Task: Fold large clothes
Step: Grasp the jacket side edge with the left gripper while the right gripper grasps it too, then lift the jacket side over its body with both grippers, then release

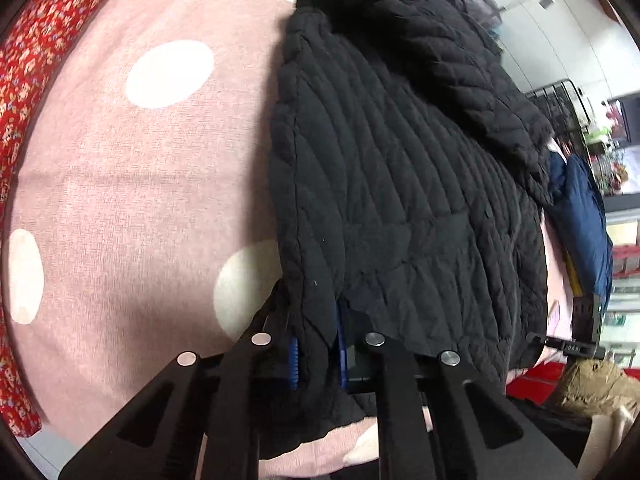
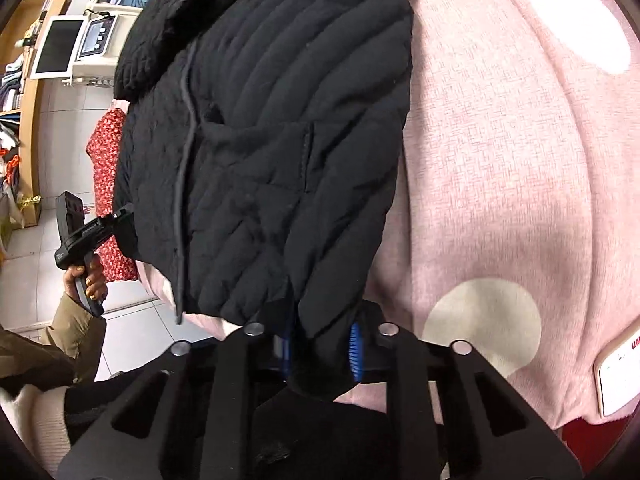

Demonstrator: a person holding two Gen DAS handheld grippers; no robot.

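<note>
In the left wrist view, the hem of the black quilted jacket (image 1: pixel 400 184), spread on a pink spotted cover (image 1: pixel 132 184), is pinched by the left gripper (image 1: pixel 316 356). In the right wrist view, its other hem corner is clamped by the right gripper (image 2: pixel 320 350).

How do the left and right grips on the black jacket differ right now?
The left gripper pinches a thin single edge of the black jacket; the right gripper clamps a thicker bunched corner. Both are closed on the hem nearest the person, over the pink spotted cover.
</note>
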